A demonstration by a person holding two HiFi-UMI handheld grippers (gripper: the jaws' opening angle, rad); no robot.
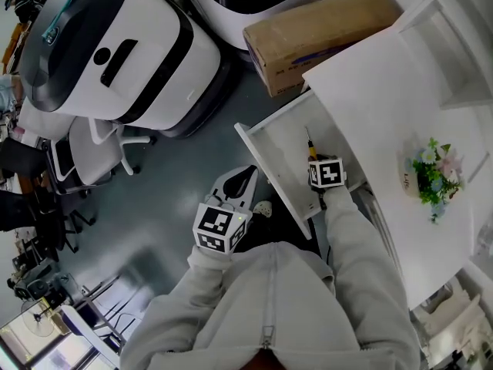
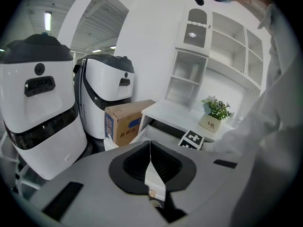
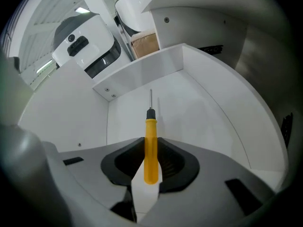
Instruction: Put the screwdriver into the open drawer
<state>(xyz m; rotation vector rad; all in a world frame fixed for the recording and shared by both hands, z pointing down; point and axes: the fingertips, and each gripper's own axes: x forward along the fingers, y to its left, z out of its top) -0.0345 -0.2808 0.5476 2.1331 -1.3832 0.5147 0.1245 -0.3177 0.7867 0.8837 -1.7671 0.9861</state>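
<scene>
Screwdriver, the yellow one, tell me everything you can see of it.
The slim screwdriver has a glossy yellow handle that looks like plastic, a black collar and a thin metal shaft. The right gripper's fingers are closed on the handle's lower part, with the shaft pointing away from the gripper, inside the white open drawer. Whether the tip touches the drawer floor is unclear.

Screwdriver [image 3: 150,148]: amber-yellow handle, black collar, silvery shaft. Drawer [image 3: 142,72]: plain white inside. Right gripper [image 3: 147,176] and left gripper [image 2: 151,176]: grey shells, black recesses, white pads, cubes patterned in black-and-white squares. Cardboard box [image 1: 320,29]: brown, with blue print. Machines [image 1: 115,52]: white with dark grey bands. Potted plant [image 1: 431,177]: green leaves, pale blossoms. Floor [image 1: 177,176]: blue-grey.
</scene>
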